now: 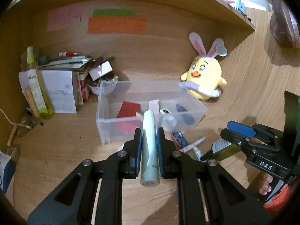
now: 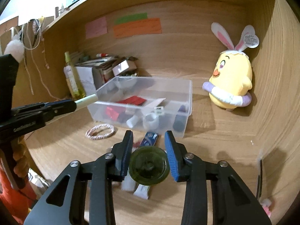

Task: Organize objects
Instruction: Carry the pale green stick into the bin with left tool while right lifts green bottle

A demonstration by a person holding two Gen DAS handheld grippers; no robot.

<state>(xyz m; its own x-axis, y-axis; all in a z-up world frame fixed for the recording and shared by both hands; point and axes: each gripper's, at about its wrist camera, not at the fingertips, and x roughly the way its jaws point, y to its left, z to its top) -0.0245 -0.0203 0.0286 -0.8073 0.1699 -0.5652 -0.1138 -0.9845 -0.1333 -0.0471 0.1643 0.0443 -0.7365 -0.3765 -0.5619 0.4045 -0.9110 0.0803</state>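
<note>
My left gripper is shut on a pale green tube, held above the desk just in front of the clear plastic bin; the tube's tip reaches over the bin's near wall. The bin holds a red card, a white slip and small dark items. My right gripper is shut on a dark green bottle, its round base facing the camera. It also shows in the left wrist view, held to the right of the bin. Pens and a blue packet lie below.
A yellow plush chick with bunny ears sits at the back right. Boxes, papers and a yellow-green spray bottle crowd the back left corner. A pink-white rope ring lies left of the bin. Coloured notes stick on the back wall.
</note>
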